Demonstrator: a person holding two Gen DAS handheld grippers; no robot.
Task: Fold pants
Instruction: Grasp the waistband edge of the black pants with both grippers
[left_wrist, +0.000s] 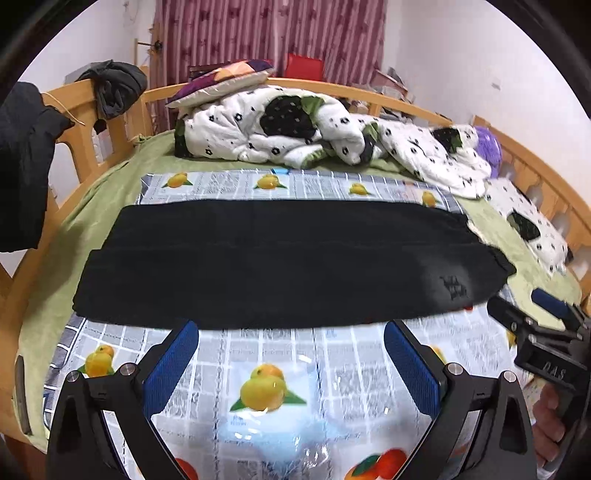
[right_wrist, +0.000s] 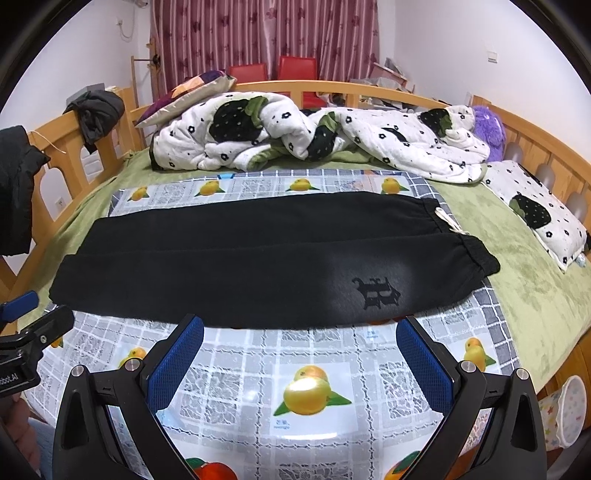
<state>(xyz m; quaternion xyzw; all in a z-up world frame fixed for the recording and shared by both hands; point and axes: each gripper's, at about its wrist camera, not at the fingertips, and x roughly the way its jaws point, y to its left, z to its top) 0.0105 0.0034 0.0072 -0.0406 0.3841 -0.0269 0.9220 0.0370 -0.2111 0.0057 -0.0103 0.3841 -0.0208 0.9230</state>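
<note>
Black pants (left_wrist: 280, 266) lie flat across the fruit-print plastic cloth (left_wrist: 280, 369), legs side by side, waistband at the right, cuffs at the left. They show in the right wrist view too (right_wrist: 236, 258), with a dark logo (right_wrist: 376, 291) near the waist. My left gripper (left_wrist: 291, 332) is open and empty, just in front of the pants' near edge. My right gripper (right_wrist: 299, 328) is open and empty at the near edge, below the logo. The right gripper also shows at the right of the left wrist view (left_wrist: 532, 306).
A crumpled white flowered quilt (right_wrist: 314, 136), a patterned pillow (right_wrist: 184, 92) and a purple plush (right_wrist: 487, 125) lie at the back of the bed. A flowered pillow (right_wrist: 535, 214) lies at the right. Wooden rails (right_wrist: 546, 155) surround the bed. Dark clothes (left_wrist: 22, 166) hang on the left rail.
</note>
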